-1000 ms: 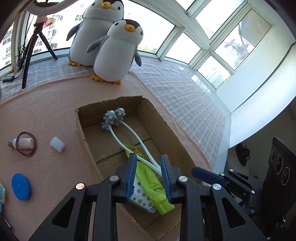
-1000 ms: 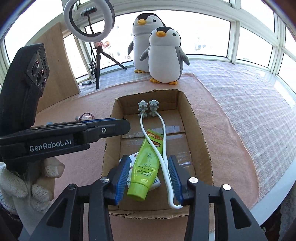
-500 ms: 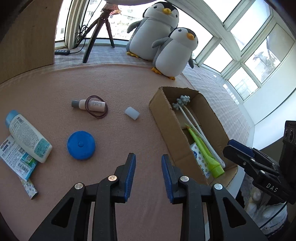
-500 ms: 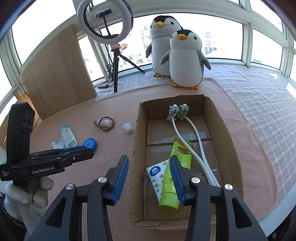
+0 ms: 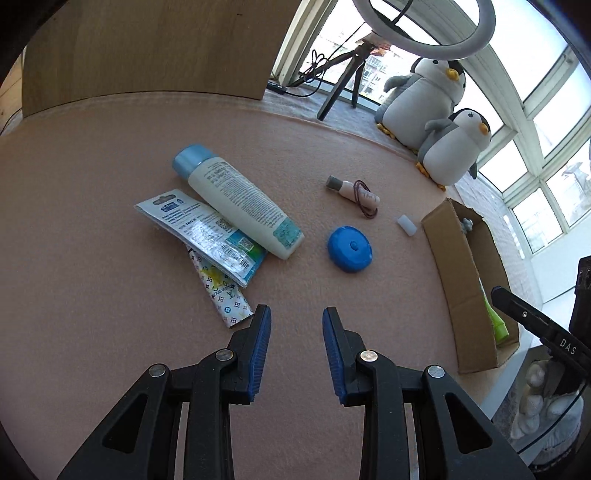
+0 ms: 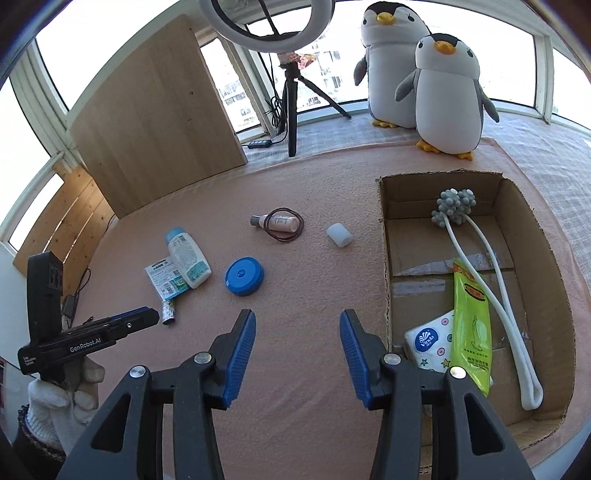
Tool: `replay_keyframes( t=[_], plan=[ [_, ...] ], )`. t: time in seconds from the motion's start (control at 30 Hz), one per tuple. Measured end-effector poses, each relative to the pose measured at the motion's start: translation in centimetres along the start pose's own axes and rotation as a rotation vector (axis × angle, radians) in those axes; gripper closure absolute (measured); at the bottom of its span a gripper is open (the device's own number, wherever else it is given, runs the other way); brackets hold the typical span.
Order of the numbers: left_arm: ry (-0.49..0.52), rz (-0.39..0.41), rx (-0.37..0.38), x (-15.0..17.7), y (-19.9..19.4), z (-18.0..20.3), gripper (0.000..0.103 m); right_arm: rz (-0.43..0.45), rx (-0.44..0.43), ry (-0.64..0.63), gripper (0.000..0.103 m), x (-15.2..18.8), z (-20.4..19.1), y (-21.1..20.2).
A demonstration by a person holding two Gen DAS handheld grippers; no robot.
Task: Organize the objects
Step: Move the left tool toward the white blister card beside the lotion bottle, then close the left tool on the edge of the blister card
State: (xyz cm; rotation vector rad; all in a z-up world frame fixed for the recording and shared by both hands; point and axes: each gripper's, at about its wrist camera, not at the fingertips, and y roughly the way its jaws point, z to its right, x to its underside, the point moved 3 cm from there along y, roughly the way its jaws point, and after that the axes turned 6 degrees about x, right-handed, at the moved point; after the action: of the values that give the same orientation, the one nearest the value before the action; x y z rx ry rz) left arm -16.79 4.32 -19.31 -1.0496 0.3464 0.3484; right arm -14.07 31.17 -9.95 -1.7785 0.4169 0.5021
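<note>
Three items in box at table's right edge; seven loose mid-table. Both grippers empty, fingers apart.

A bay of white-framed windows curves round the far side of the room, admitting strong daylight. The counter is covered by a pink felt-like cloth; beyond it lies a pale checked cloth. A light wooden board leans upright at the back left. A ring light on a black tripod stands beside it. Two plush penguins sit near the glass. A white wall shows at the right.
</note>
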Motion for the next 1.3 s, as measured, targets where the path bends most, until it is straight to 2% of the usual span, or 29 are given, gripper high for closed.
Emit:
replay_keyframes(
  t=[0.27,0.37,0.47,0.7,0.87,0.97,1.1,1.2,1.3],
  plan=[
    [-0.08,0.025,-0.055,-0.7,-1.7,-5.4,0.072,-0.043,-0.036,0.004,0.059,0.6,-2.1,1.2],
    [-0.087,0.036,-0.067,-2.4,-1.7,-6.3,0.071,-0.048,-0.039,0.003,0.059,0.8,-2.5,1.1],
    [-0.08,0.051,-0.089,-4.6,-1.4,-6.4,0.065,-0.049,-0.038,0.005,0.059,1.1,-2.7,0.8],
    [-0.127,0.014,-0.146,-8.0,1.2,-8.5,0.065,-0.055,-0.02,0.028,0.059,2.3,-2.0,0.1],
    [-0.161,-0.009,-0.138,-8.1,2.6,-9.2,0.065,-0.053,0.006,0.057,0.059,2.8,-0.6,-0.4],
    [-0.205,0.012,-0.135,-7.6,2.3,-9.9,0.065,-0.048,0.02,0.071,0.059,3.1,0.2,-0.9],
    [-0.207,0.008,-0.132,-7.0,2.3,-10.2,0.064,-0.052,0.022,0.079,0.059,3.2,0.6,-0.9],
    [-0.223,-0.006,-0.122,-7.1,2.9,-10.3,0.059,-0.058,0.018,0.083,0.059,3.2,0.5,-0.7],
    [-0.241,0.006,-0.134,-7.1,2.6,-10.5,0.051,-0.056,0.012,0.072,0.059,3.1,0.1,-0.8]
  ],
)
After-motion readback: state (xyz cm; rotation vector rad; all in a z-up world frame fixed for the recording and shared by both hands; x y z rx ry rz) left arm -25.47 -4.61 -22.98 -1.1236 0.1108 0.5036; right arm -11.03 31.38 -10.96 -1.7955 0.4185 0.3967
